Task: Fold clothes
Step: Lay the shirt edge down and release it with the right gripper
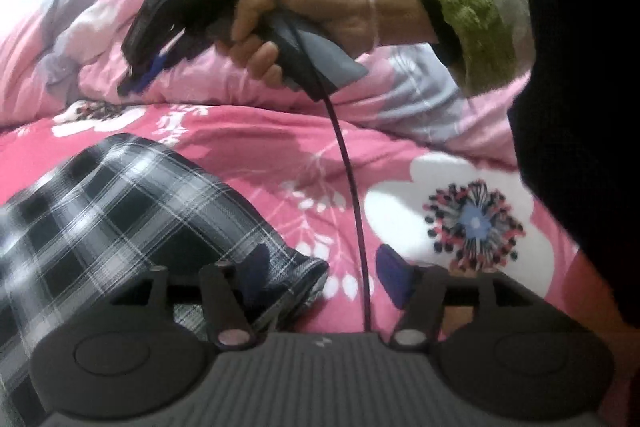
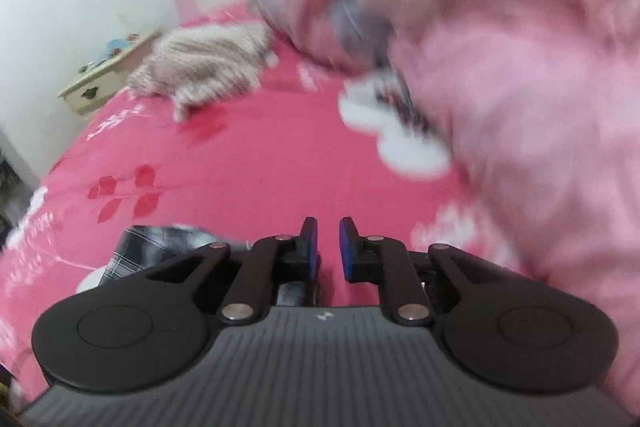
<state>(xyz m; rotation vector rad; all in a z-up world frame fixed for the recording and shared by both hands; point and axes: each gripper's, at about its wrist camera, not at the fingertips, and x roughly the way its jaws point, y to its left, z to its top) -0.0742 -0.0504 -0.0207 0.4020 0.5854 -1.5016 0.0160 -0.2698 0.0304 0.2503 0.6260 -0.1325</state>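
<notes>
A black-and-white plaid garment (image 1: pixel 132 211) lies on the pink floral bed sheet (image 1: pixel 280 155) at the lower left of the left wrist view. My left gripper (image 1: pixel 324 275) stands wide open, and the garment's hem reaches in between its fingers, covering part of the left one. A hand (image 1: pixel 312 11) holds my right gripper (image 1: pixel 136 75) in the air above the sheet, clear of the garment. In the blurred right wrist view the right gripper (image 2: pixel 329 247) has its blue pads a narrow gap apart with nothing between them. A corner of the plaid garment (image 2: pixel 160 243) shows behind it.
A bunched pink duvet (image 1: pixel 120 7) fills the far side of the bed, and the duvet (image 2: pixel 520 107) looms close on the right. A knitted beige garment (image 2: pixel 200 67) lies farther up the bed by a cream bedside table (image 2: pixel 104 79). A dark cable (image 1: pixel 352 195) and a green fuzzy sleeve (image 1: pixel 460 15) hang over the sheet.
</notes>
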